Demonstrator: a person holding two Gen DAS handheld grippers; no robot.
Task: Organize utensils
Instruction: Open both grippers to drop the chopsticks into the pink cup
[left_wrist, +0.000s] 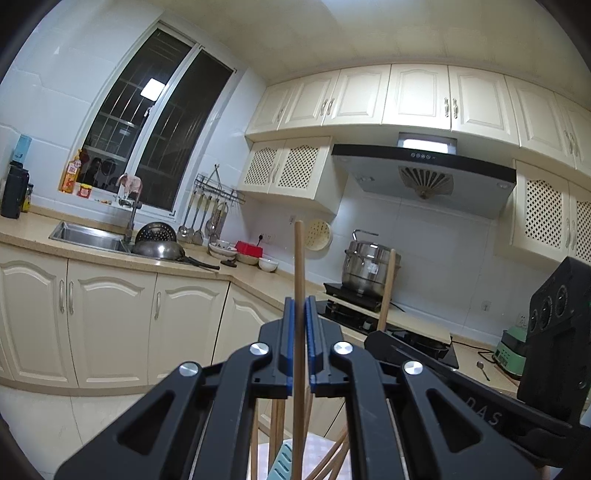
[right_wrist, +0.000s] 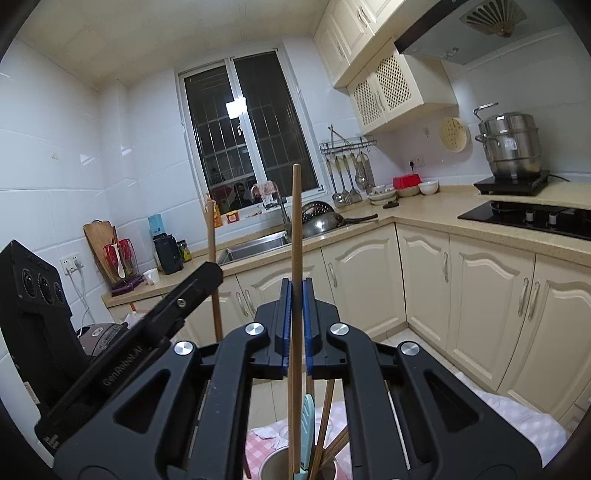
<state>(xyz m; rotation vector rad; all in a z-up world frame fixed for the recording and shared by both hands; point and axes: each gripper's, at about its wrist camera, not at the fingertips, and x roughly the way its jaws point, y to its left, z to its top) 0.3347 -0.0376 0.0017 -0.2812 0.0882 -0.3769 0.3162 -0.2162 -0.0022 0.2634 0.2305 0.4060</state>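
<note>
My left gripper (left_wrist: 300, 306) is shut on an upright wooden chopstick (left_wrist: 298, 254). My right gripper (right_wrist: 297, 291) is shut on a second upright wooden chopstick (right_wrist: 295, 221). The two grippers are held side by side. The right gripper (left_wrist: 380, 334) with its chopstick (left_wrist: 388, 284) shows to the right in the left wrist view. The left gripper (right_wrist: 212, 275) with its chopstick (right_wrist: 211, 240) shows to the left in the right wrist view. Below both stands a metal utensil cup (right_wrist: 271, 469) holding several chopsticks and a light blue utensil (right_wrist: 306, 421).
The cup stands on a pink checkered cloth (right_wrist: 258, 443). Across the kitchen a counter (right_wrist: 424, 210) carries a sink (right_wrist: 255, 247), pans, bowls, a hob (right_wrist: 532, 218) and a steel steamer pot (right_wrist: 509, 147). Cream cabinets (right_wrist: 480, 288) line the walls.
</note>
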